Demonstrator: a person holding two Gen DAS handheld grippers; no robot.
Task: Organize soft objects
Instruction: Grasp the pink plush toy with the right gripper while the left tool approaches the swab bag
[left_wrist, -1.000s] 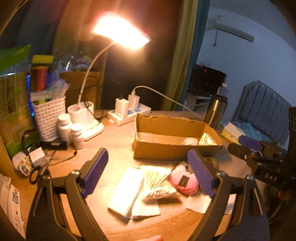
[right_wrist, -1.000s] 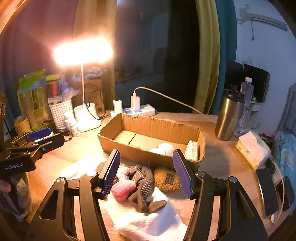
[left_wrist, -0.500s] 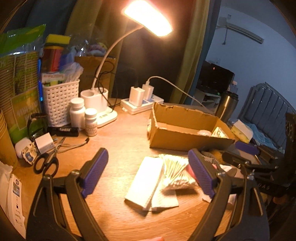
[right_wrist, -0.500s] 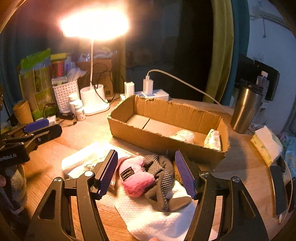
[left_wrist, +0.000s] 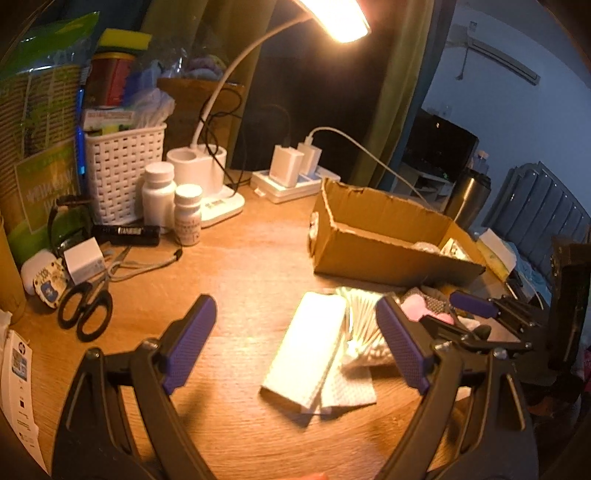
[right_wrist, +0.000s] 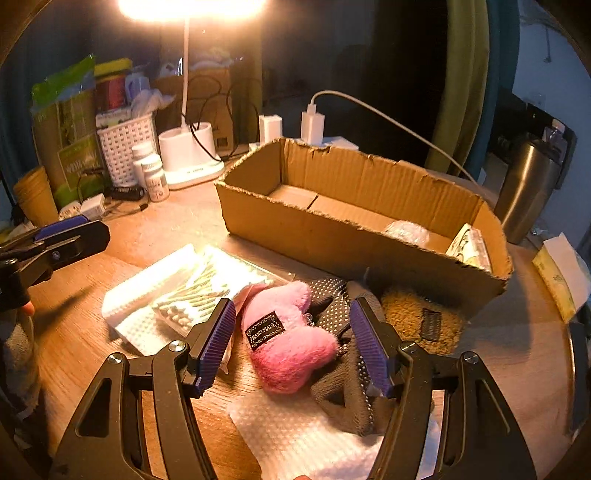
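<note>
A pink plush heart (right_wrist: 286, 341) lies on the wooden table, partly over a grey dotted cloth piece (right_wrist: 343, 391). My right gripper (right_wrist: 291, 306) is open, its pads on either side of the heart and apart from it. A brown fuzzy piece (right_wrist: 413, 317) sits against the cardboard box (right_wrist: 332, 240). My left gripper (left_wrist: 295, 306) is open and empty above a folded white towel (left_wrist: 310, 354) and a bag of cotton swabs (left_wrist: 364, 332). The right gripper (left_wrist: 469, 310) shows at the right edge of the left wrist view.
A white paper towel (right_wrist: 295, 435) lies under the soft pieces. Two small packets rest in the box's right end. A lamp base (left_wrist: 207, 173), pill bottles (left_wrist: 159, 192), scissors (left_wrist: 85, 310), a white basket (left_wrist: 122, 170) and a power strip (left_wrist: 291, 181) crowd the back left. A steel tumbler (right_wrist: 528, 188) stands right.
Both grippers have sunk toward the table. The right one has closed in on the pink heart, which now lies between its pads. The left view has swung toward the towel.
</note>
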